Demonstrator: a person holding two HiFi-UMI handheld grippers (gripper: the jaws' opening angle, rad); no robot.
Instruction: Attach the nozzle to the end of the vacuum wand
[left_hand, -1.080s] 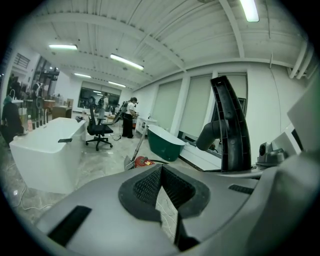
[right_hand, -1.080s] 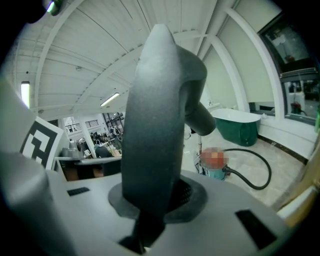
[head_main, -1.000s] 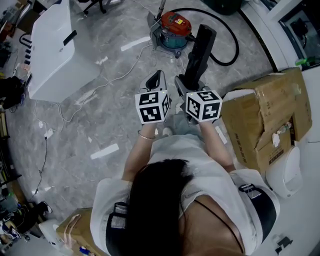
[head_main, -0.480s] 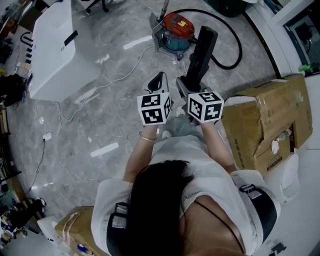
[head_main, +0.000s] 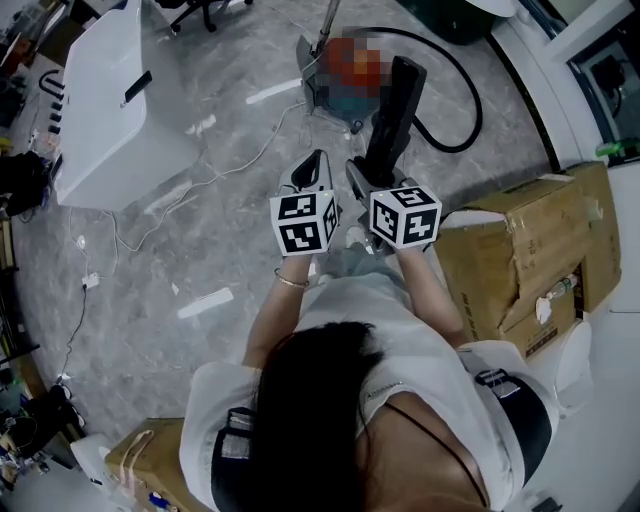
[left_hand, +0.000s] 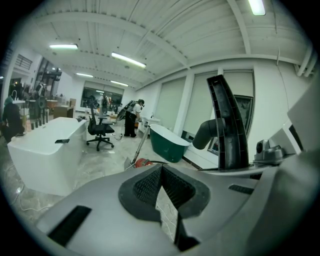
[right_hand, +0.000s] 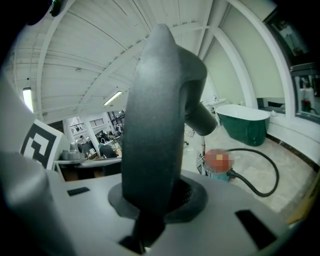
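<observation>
My right gripper (head_main: 372, 172) is shut on the base of the black vacuum nozzle (head_main: 395, 100), which sticks forward over the floor. In the right gripper view the nozzle (right_hand: 155, 125) rises upright from between the jaws and fills the middle. To the left of it, my left gripper (head_main: 318, 162) is shut with nothing in it (left_hand: 161, 172); the nozzle (left_hand: 227, 125) shows on the right of its view. The metal vacuum wand (head_main: 325, 20) leans up from the canister vacuum (head_main: 355, 65) on the floor ahead. A black hose (head_main: 460, 100) curves off the canister to the right.
A white bathtub (head_main: 105, 100) stands at the left and an open cardboard box (head_main: 520, 260) at the right. Cables (head_main: 200, 170) trail across the grey floor. Farther off are a green bathtub (left_hand: 167, 142), an office chair (left_hand: 100, 130) and people.
Both grippers, and the nozzle with them, have moved a little forward toward the canister vacuum. Neither grip has changed.
</observation>
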